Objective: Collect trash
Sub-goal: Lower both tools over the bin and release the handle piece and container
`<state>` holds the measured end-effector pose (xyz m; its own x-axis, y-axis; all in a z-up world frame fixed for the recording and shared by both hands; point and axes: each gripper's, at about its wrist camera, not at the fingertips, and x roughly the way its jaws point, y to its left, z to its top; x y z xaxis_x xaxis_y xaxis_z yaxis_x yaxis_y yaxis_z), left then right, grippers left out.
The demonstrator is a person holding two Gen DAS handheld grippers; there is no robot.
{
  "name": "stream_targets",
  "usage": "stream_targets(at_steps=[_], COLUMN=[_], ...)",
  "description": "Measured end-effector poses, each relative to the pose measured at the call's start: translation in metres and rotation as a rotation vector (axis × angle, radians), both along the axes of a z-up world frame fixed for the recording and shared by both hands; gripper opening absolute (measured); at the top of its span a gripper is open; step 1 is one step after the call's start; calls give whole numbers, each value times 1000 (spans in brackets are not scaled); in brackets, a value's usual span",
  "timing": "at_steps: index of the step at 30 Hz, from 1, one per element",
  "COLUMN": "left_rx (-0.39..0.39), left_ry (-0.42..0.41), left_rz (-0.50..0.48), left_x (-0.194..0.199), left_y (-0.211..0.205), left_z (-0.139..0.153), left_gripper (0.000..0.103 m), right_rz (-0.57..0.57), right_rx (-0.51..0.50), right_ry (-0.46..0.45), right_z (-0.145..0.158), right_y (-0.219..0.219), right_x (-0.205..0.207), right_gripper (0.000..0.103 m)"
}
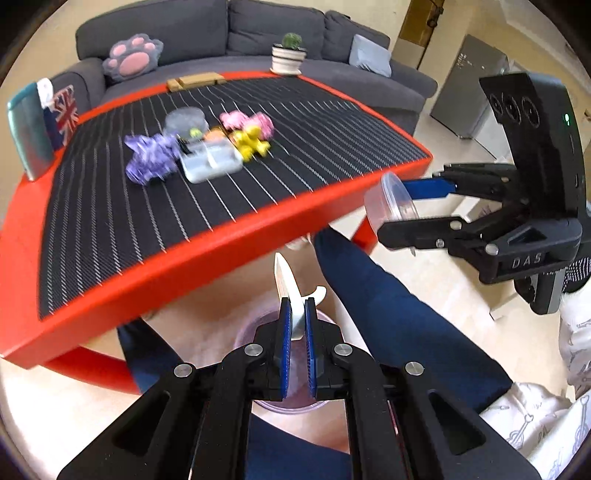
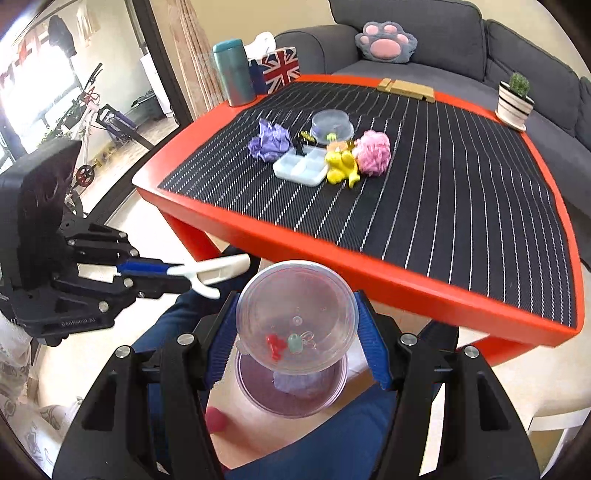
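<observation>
My left gripper [image 1: 297, 321] is shut on a white plastic tool [image 1: 286, 288], held below the table's front edge; it also shows in the right wrist view [image 2: 210, 271]. My right gripper [image 2: 297, 328] is shut on a clear plastic cup [image 2: 297, 314] with small red and green bits inside; the cup also shows in the left wrist view [image 1: 391, 201]. Under the cup stands a clear bin [image 2: 291, 391] holding a purple wad. On the table lie a purple paper wad [image 2: 271, 140], a pink wad [image 2: 373, 151], a yellow piece [image 2: 341, 166], a white compartment tray [image 2: 301, 168] and a clear round lid [image 2: 330, 123].
The red table [image 2: 369, 266] has a black striped mat. At its far edge stand a teal tumbler [image 2: 232, 72], a Union Jack tissue box [image 2: 277, 68], wooden blocks [image 2: 406, 88] and a potted cactus [image 2: 515, 99]. A grey sofa [image 2: 443, 33] is behind. The person's legs [image 1: 388, 302] are below.
</observation>
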<state>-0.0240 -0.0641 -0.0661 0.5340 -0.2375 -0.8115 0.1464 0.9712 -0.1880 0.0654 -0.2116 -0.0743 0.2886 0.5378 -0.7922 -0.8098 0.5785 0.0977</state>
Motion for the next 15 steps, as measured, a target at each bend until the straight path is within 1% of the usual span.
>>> stream_targets(at_steps=[3,4,5,6,7,8,9,10,11,15], left_rx=[-2,-8,-11,-5,-3,-12,-23,-30,-36,-43], left_ry=[15,19,23,27,27,23,17,10,1,-11], left_rz=[-17,-19,-20,-17,-14,-5,5,17,33,62], left_x=[-1,0,0,1,2,3,3,3,3,3], left_y=[-7,-8,-9,-10,-10,-9,-7,-5,-3,2], left_z=[-7,-9,-11,-12,-12,-13,-12,-12,-11,-8], left_gripper=[7,13,15,24,45,57,74,86,90,94], right_rz=[-4,-6,-7,-8,-9,-10,-11,-10,-10,-7], right_rx=[-4,-5,-6,-6,-6,-6,-5,-5,-5,-6], right_ry=[12,15,16,18,20,21,22,24,25,30], right_z=[-5,-6,-7,-8,-8,-9,-10,-10,-11,-13], right_y=[-4,-4,-5,-5,-6,-7,-7,-8,-8,-8], right_x=[-1,-1,-1,-1,-2,-2,-2,-2,-3,-3], right_gripper=[60,60,60,60,60,60,60,60,60,60])
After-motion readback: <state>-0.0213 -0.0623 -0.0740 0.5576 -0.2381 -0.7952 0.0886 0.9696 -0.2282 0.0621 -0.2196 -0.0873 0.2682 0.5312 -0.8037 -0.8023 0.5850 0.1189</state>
